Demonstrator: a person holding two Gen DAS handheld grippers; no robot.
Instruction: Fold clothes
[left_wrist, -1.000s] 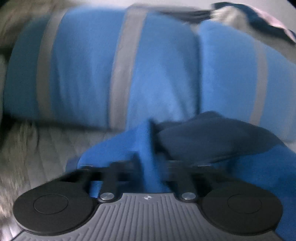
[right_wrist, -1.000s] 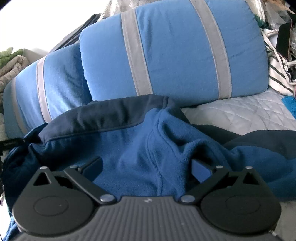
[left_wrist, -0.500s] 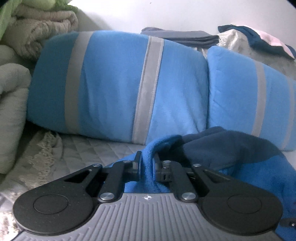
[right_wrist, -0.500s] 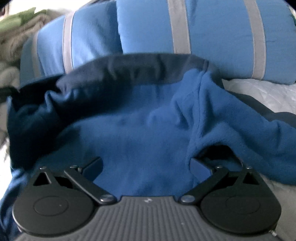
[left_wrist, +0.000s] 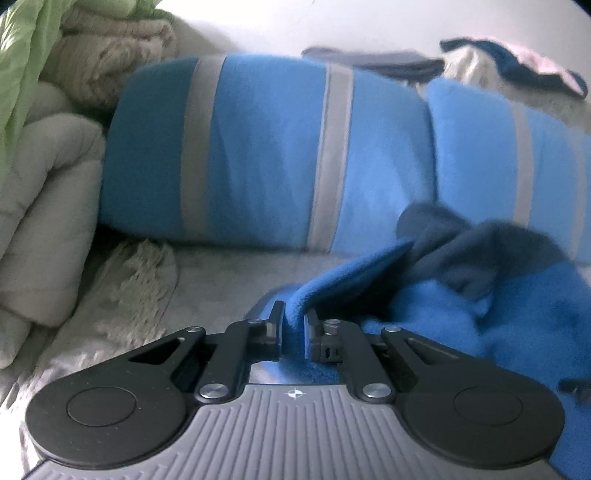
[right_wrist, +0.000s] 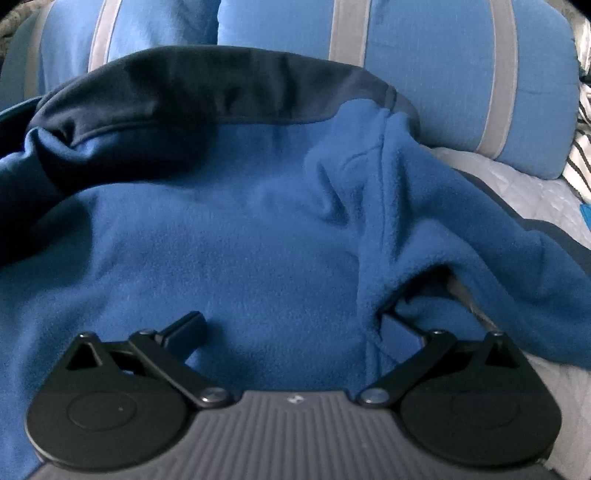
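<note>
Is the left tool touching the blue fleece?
Touching. The left wrist view shows the left tool shut on a fold of the blue fleece, cloth pinched between both fingers.

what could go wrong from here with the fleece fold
The left gripper pinches only a thin edge of the blue fleece, so a firm pull could slip it free. The right gripper has its fingers spread wide with fleece bunched between them, gripping nothing, so that side may sag and crease. The navy collar lies against the striped pillows and could drag on them.
</note>
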